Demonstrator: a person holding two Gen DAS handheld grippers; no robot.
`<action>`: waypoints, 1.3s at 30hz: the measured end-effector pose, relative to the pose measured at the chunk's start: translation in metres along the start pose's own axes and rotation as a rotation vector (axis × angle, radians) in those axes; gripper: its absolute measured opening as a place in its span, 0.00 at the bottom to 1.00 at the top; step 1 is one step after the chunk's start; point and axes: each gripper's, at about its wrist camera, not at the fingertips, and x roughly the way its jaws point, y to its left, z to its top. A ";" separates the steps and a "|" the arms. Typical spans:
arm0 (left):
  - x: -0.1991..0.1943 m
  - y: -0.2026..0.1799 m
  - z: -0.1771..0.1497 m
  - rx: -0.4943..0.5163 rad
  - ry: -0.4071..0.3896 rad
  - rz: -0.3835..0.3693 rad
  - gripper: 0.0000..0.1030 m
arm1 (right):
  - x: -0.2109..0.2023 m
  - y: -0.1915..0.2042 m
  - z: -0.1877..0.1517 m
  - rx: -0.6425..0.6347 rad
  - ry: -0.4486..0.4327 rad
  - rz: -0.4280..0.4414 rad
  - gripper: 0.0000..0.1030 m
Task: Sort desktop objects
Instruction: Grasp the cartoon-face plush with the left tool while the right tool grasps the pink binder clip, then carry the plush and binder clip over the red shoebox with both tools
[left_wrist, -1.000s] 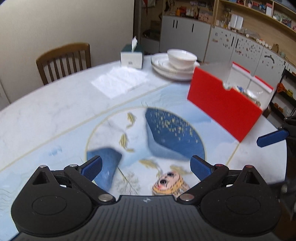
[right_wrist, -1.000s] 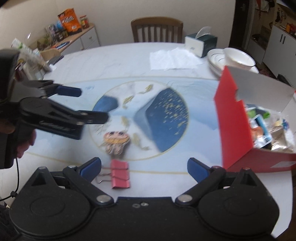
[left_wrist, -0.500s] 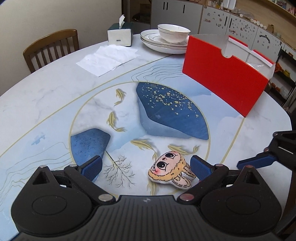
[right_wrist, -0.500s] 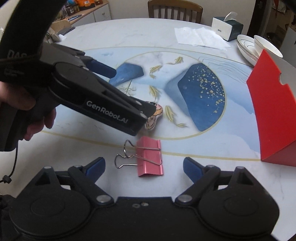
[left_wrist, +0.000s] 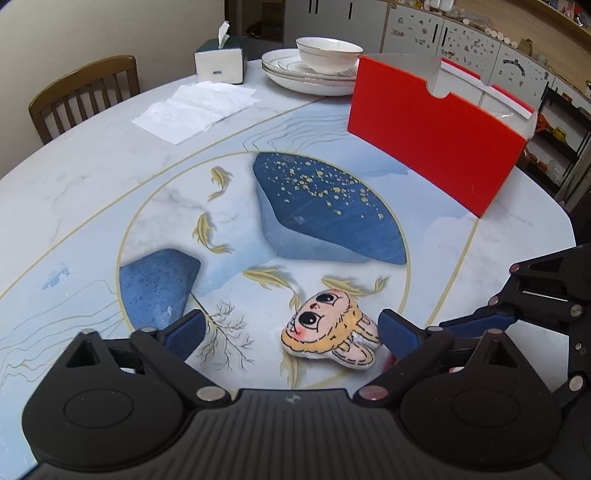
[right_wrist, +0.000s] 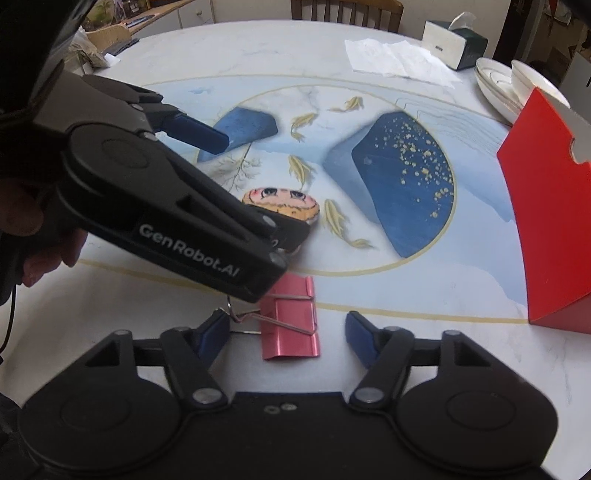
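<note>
A small plush face charm (left_wrist: 330, 334) with big eyes and yellow hair lies on the patterned table. My left gripper (left_wrist: 291, 332) is open and low over the table, with the charm between its fingers, close to the right one. A pink binder clip (right_wrist: 291, 321) lies flat on the table near the front edge. My right gripper (right_wrist: 286, 334) is open with the clip between its fingers. The left gripper body (right_wrist: 155, 199) crosses the right wrist view and hides part of the charm (right_wrist: 284, 201). A red open box (left_wrist: 436, 136) stands at the right.
A stack of white plates with a bowl (left_wrist: 321, 62), a tissue box (left_wrist: 219, 61) and a sheet of tissue paper (left_wrist: 195, 109) sit at the far side. A wooden chair (left_wrist: 85, 96) stands behind the table. Cabinets line the back wall.
Both grippers have moved down and forward. The left one has closed in on the plush charm, the right one on the pink clip. Both stayed open.
</note>
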 end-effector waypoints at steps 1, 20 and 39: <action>0.001 0.001 -0.001 -0.004 0.005 -0.004 0.89 | 0.000 0.000 0.000 -0.004 -0.004 -0.001 0.64; 0.002 0.002 -0.006 -0.058 0.025 -0.086 0.39 | -0.005 -0.018 -0.004 0.014 -0.034 -0.017 0.33; -0.025 -0.016 0.000 -0.135 -0.014 -0.122 0.35 | -0.056 -0.075 -0.021 0.145 -0.076 -0.020 0.33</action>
